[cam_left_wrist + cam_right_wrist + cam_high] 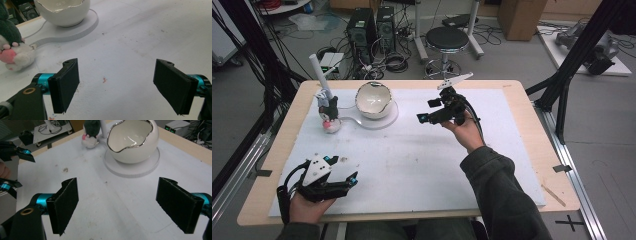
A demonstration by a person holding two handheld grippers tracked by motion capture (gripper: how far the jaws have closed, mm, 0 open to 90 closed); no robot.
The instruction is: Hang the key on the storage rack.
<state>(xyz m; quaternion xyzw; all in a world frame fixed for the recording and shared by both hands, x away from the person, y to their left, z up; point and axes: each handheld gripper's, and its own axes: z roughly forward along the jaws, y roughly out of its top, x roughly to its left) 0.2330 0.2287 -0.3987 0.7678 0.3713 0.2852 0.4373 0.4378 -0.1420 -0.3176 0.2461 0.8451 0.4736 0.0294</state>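
While the left gripper (343,169) rests low at the near corner, the right gripper (428,111) hangs over mid-table, aimed at the egg-shaped bowl (373,99).

Both sets of jaws stand wide apart with nothing between them. The bowl sits on its round white base (388,119) at the far left of the table, beyond the right gripper's jaws and nearer to that hand; a plush toy (329,116) stands just beside the base.

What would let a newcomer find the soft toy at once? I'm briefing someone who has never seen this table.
Start at the white mat covering the wooden table, then go to its far left corner, where a white egg-shaped bowl sits on a round base. Just left of the bowl, the soft toy leans at the foot of a white post: the one furry thing there, dark green above, white and pink below.
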